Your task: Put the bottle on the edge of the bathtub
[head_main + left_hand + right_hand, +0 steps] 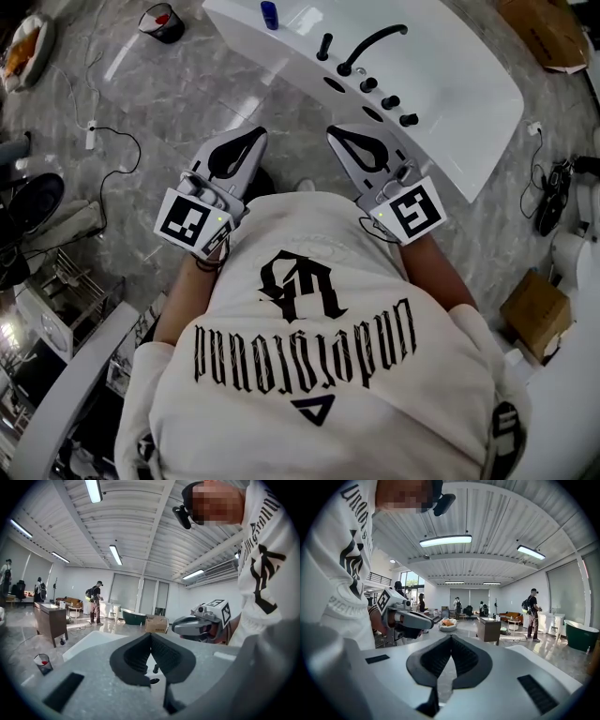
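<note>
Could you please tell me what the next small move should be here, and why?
Probably open the left gripper and advance it toward the blue bottle at the far end of the bathtub: both it and the right gripper are shut and empty, well short of the bottle.

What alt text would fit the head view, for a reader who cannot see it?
Seen from above, a person in a white T-shirt holds the left gripper and the right gripper side by side, both shut and empty, aimed at a white bathtub with a black faucet. A small blue bottle stands on the bathtub's edge, beyond both grippers.
</note>
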